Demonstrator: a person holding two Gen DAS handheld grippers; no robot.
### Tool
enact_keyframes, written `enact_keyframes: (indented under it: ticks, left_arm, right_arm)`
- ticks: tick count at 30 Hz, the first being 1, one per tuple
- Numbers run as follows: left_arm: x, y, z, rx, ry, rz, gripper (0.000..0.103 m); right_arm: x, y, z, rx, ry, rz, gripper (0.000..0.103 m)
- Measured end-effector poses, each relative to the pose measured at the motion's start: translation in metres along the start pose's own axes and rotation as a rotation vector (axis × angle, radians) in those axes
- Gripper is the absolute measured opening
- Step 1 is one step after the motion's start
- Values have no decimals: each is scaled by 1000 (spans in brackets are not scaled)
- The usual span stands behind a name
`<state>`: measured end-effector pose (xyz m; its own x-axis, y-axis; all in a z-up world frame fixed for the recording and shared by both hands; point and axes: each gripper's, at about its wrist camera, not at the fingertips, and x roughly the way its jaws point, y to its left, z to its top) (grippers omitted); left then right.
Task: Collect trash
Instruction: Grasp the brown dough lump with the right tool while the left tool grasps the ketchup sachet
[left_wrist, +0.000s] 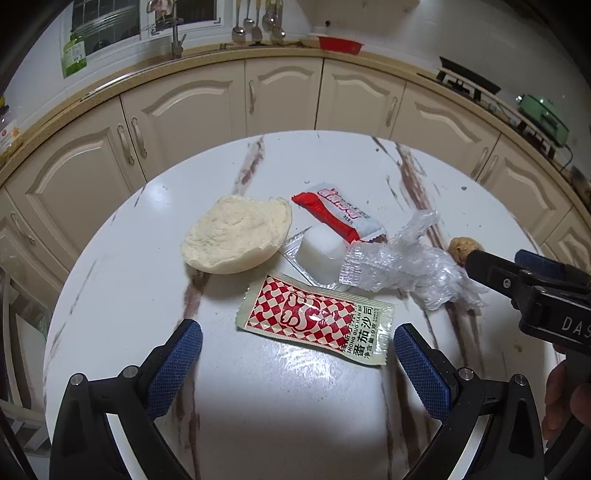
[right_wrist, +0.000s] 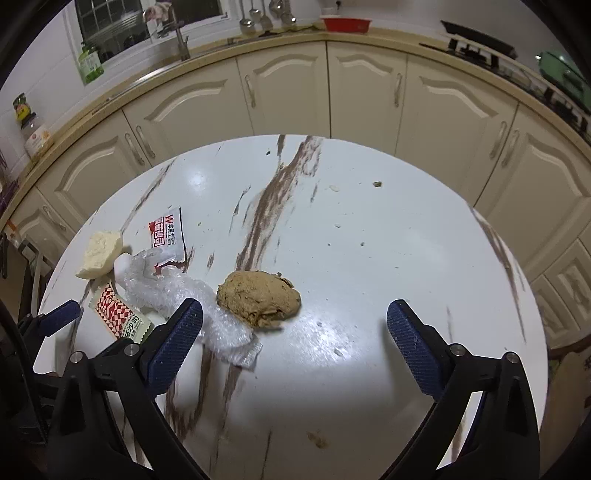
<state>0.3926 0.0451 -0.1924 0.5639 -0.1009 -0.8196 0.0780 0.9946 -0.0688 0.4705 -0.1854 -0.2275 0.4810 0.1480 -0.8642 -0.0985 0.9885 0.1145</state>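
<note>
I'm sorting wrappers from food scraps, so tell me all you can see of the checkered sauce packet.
The sauce packet is a flat, sealed sachet, glossy like plastic film, with a red-and-cream checkered print and a pale green end bearing Chinese characters. It lies flat and slightly askew on the white marble-patterned table, just ahead of the open left gripper, untouched by its fingers.

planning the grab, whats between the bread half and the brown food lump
In the right wrist view, the crumpled plastic glove lies between the bread half and brown lump.
</note>
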Motion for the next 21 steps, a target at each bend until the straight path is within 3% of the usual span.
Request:
enact_keyframes:
  ticks: [7, 9, 11, 18, 21]
  left_arm:
    - [28, -12, 37, 39, -12, 23, 99]
    - [33, -15, 43, 45, -19, 19, 95]
    - [34, -20, 47, 55, -38, 8, 75]
    - [46, -19, 62, 56, -56, -44, 68]
    - [53, -17, 69, 33, -65, -58, 56]
  right_arm:
    - [18, 10, 6, -31, 18, 10, 81]
    - [18, 13, 7, -46, 11, 8, 65]
    - [16, 17, 7, -63, 5, 26, 46]
    - [9, 9, 0, -14, -3, 59, 46]
    - [2, -1, -5, 11, -10, 57, 46]
